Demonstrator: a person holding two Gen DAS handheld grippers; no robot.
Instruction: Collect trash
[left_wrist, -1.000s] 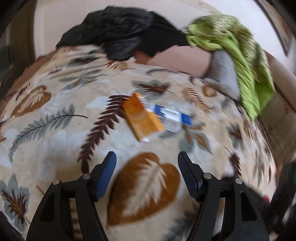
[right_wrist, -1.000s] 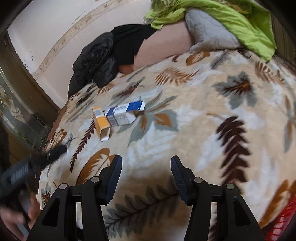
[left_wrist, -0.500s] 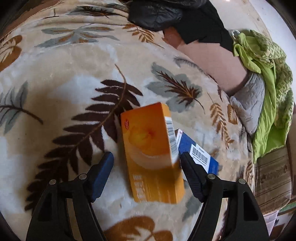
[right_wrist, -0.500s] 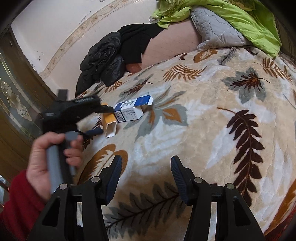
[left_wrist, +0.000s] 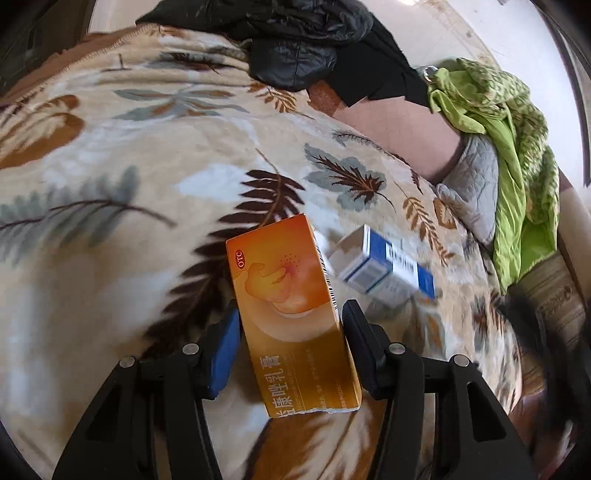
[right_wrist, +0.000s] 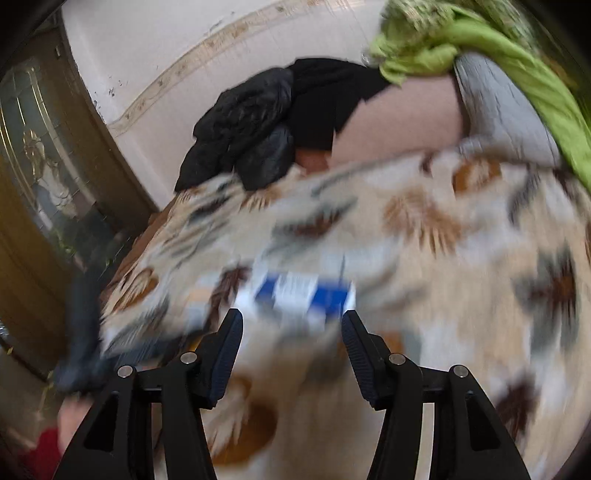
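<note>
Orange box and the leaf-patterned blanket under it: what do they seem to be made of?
Orange box: thin printed cardboard with a slight sheen, going by its crisp folded edges and barcode. Blanket: soft plush fleece, probably synthetic; matte and fuzzy, with no visible weave.

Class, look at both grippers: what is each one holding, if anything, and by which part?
The left gripper has just closed on the orange box, clamping its long sides near the middle. The right gripper holds nothing.

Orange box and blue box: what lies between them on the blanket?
In the left wrist view, only a narrow strip of leaf-patterned blanket separates the orange box from the blue box; nothing else lies there.
</note>
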